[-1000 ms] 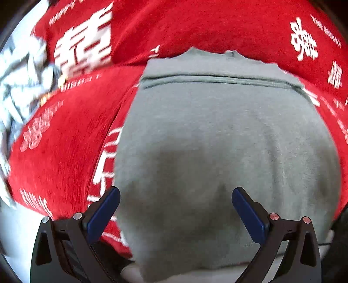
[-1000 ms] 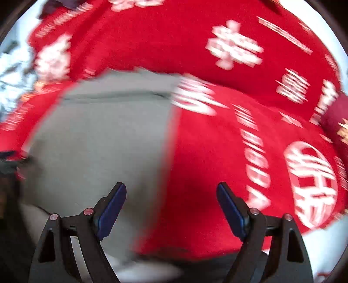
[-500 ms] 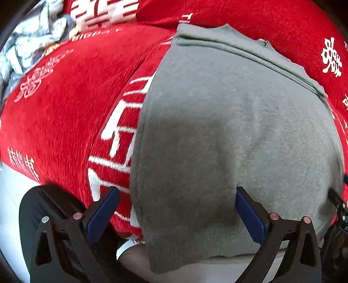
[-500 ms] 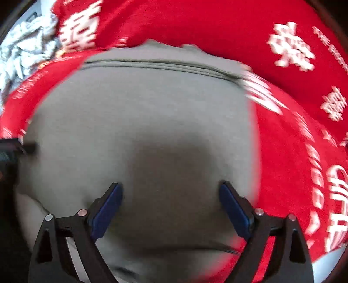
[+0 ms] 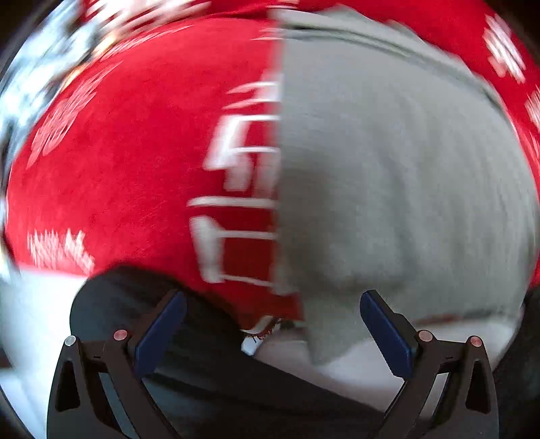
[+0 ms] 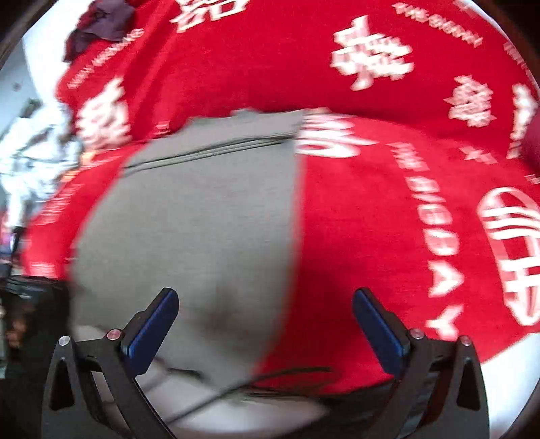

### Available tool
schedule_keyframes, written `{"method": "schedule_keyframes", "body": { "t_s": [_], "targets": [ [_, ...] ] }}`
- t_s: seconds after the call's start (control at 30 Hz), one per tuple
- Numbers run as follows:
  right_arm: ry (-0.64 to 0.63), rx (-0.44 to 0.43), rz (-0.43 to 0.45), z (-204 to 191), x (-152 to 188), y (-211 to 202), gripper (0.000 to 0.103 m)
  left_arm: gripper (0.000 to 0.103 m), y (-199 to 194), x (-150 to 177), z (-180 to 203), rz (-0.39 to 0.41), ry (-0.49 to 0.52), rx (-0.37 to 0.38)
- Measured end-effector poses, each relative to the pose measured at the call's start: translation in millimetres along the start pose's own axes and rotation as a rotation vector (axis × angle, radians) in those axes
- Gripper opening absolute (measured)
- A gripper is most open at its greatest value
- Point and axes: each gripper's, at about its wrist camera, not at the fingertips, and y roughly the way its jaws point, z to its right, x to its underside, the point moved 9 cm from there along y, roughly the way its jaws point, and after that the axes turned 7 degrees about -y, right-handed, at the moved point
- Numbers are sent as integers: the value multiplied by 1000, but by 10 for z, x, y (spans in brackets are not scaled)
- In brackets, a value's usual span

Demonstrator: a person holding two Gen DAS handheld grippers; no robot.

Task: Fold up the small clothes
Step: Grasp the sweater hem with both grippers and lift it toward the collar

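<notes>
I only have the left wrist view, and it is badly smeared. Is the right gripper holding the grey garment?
Observer: No. The right gripper is open; the grey garment lies under it, unpinched.
Operator: What lies right of the garment?
Observer: Bare red cloth with large white lettering.
Operator: Anything at the far end?
Observer: A dark crumpled piece of cloth at the cloth's far left corner.
</notes>
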Motion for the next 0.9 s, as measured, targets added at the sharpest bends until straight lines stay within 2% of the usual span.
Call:
{"method": "schedule_keyframes", "body": {
  "t_s": [0.1,0.17,0.27,0.3,0.4,0.47,0.5,0.57,0.63,0.67,0.73,0.83,0.87,0.9],
  "targets": [
    [-8,-92,-68,-200,164,170,103,103,52,174,444,-41,194,20],
    [2,-118,-117,-206,279,250,103,103,152,282,602,-97,244,33],
    [83,-175,-110,-78,258,202,97,103,249,312,656,-139,244,25],
    [98,-180,-94,-24,229,170,93,103,268,304,659,-151,226,43],
    [131,-183,-35,63,160,107,92,103,313,262,608,-180,147,110],
    [140,-188,-47,70,166,159,92,103,333,226,547,-199,103,138],
    [137,-194,-99,32,224,254,92,103,345,211,496,-208,83,145],
    [136,-196,-265,-64,503,495,91,103,339,231,403,-206,66,148],
    [136,-242,-356,-167,659,627,76,103,314,200,329,-191,61,156],
    [138,-257,-383,-181,694,673,73,101,286,176,332,-175,60,164],
    [136,-251,-414,-197,729,729,66,81,284,173,342,-176,64,164],
    [149,-262,-441,-214,776,812,57,59,339,127,258,-219,58,145],
    [152,-265,-451,-222,785,837,56,55,362,137,236,-230,47,138],
    [148,-266,-458,-238,794,855,48,49,371,195,212,-232,38,138]
  ]
}}
